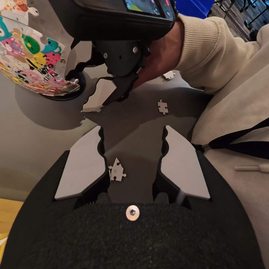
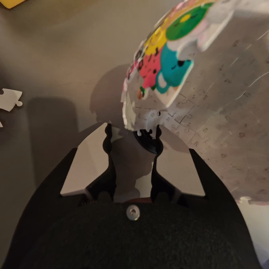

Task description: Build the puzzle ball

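The partly built puzzle ball [image 1: 29,58] is a colourful curved shell on a black ring stand [image 1: 81,81] at the upper left. My left gripper [image 1: 133,129] is open and empty, above a white loose piece [image 1: 117,171] that lies face down between its fingers. My right gripper [image 1: 76,93] is at the ball's lower edge. In the right wrist view my right gripper [image 2: 133,126] is open, with its right fingertip against the jagged lower edge of the ball [image 2: 203,101]. The ball's white inner side and the stand [image 2: 145,139] show there.
Two more white pieces [image 1: 163,107] [image 1: 168,75] lie on the grey table near the person's cream sleeve [image 1: 203,48]. A black strap [image 1: 240,144] crosses the cream garment at right. A yellow object [image 1: 8,211] sits at lower left. Another loose piece [image 2: 10,100] lies left of the right gripper.
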### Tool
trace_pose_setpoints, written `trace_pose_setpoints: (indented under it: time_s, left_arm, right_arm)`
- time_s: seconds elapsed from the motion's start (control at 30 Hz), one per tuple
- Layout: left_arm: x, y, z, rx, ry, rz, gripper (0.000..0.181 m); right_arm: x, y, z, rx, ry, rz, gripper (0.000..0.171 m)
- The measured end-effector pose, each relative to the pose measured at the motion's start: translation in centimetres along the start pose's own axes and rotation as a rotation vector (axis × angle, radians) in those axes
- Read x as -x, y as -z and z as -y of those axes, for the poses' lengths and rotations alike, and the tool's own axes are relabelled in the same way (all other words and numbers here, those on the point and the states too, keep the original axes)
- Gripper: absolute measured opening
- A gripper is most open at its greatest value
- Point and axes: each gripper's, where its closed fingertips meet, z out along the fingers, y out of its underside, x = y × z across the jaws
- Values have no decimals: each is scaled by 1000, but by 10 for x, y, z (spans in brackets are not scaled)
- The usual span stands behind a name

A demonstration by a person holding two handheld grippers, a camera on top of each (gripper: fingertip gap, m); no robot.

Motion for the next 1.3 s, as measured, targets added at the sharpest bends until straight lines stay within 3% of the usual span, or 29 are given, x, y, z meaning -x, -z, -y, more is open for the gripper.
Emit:
trace_pose_setpoints:
  time_s: [0.1, 0.2, 0.43, 0.6, 0.7, 0.77, 0.93, 1.1, 1.3]
  left_arm:
    - [0, 2, 0, -4, 4, -1, 76]
    - [0, 5, 1, -9, 8, -1, 76]
    - [-1, 7, 0, -7, 16, -10, 77]
    - [9, -1, -11, 52, -16, 40, 76]
    - [7, -8, -12, 58, -24, 22, 76]
    - [4, -11, -13, 68, -34, 18, 75]
    - [1, -12, -15, 76, -36, 16, 75]
    - [5, -9, -15, 66, -15, 17, 75]
    - [2, -9, -13, 60, -12, 6, 74]
  right_arm:
    - [-2, -1, 1, -20, -6, -26, 52]
    - [-10, -1, 1, -21, 41, -129, 30]
    - [-4, 6, -2, 19, 63, -104, 31]
    - [2, 32, -6, -80, 230, -172, 51]
    - [-1, 26, -16, -58, 321, -211, 57]
    - [-5, 21, -15, -63, 314, -225, 49]
    - [-5, 13, -10, -70, 195, -135, 46]
    - [-13, 9, -11, -72, 174, -187, 19]
    - [-14, 9, -11, -69, 125, -195, 17]
